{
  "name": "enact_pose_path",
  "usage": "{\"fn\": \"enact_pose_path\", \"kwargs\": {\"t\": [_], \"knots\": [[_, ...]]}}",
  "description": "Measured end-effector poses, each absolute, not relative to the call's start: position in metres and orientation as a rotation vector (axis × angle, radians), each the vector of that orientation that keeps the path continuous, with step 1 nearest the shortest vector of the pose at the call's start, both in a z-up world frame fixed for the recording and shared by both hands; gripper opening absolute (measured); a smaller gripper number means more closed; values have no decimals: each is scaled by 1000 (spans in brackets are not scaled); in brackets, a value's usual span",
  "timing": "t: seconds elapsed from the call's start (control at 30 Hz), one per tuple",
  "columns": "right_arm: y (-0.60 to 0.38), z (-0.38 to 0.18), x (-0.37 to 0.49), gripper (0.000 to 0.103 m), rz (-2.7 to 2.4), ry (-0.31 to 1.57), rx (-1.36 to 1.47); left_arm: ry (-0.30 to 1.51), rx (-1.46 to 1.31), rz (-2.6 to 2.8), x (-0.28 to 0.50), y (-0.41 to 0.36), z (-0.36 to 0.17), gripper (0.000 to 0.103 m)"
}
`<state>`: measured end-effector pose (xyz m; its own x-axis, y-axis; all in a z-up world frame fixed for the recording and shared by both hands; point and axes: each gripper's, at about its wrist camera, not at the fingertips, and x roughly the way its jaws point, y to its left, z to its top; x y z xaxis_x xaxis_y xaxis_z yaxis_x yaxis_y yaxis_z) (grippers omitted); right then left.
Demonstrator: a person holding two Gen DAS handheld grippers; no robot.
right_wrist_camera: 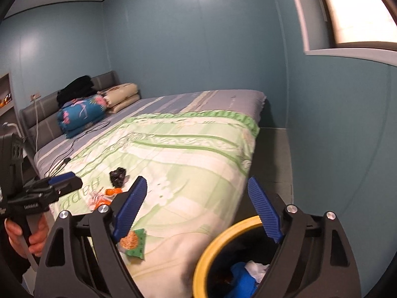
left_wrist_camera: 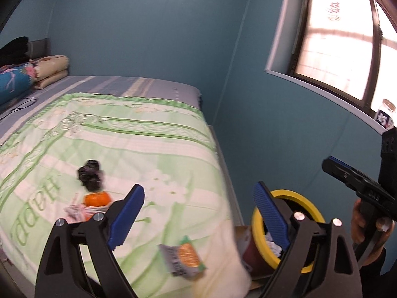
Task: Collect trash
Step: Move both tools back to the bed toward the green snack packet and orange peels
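A green and orange snack wrapper [left_wrist_camera: 184, 257] [right_wrist_camera: 132, 243] lies on the green quilt [left_wrist_camera: 136, 144] near the bed's corner. Farther up the quilt sit a crumpled black bag [left_wrist_camera: 89, 176] [right_wrist_camera: 117, 176], an orange piece [left_wrist_camera: 97, 198] [right_wrist_camera: 110, 191] and a pink-white wrapper [left_wrist_camera: 74, 211]. A yellow-rimmed bin [left_wrist_camera: 295, 195] [right_wrist_camera: 218, 243] stands on the floor beside the bed, with white and blue trash [right_wrist_camera: 242, 277] inside. My left gripper [left_wrist_camera: 198, 188] is open and empty above the bed's corner. My right gripper [right_wrist_camera: 197, 181] is open and empty, above the bin's rim.
Folded bedding [right_wrist_camera: 82, 114] and a black garment [right_wrist_camera: 74, 87] are piled at the headboard, and a cable [right_wrist_camera: 62, 161] trails over the sheet. A jar [left_wrist_camera: 385, 114] stands on the window sill. A narrow strip of floor [right_wrist_camera: 273, 161] runs between bed and wall.
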<state>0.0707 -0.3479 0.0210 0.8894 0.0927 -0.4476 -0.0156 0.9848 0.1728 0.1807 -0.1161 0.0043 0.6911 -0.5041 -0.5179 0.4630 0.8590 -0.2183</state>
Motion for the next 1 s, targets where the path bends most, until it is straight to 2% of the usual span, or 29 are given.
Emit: {"fn": "enact_pose_path", "kwargs": {"t": [0.5, 1.0], "knots": [[-276, -19, 97, 87, 224, 553, 111, 663, -111, -333, 203, -28, -38, 89], [-218, -69, 118, 87, 300, 660, 14, 786, -102, -270, 223, 0, -101, 89]]}}
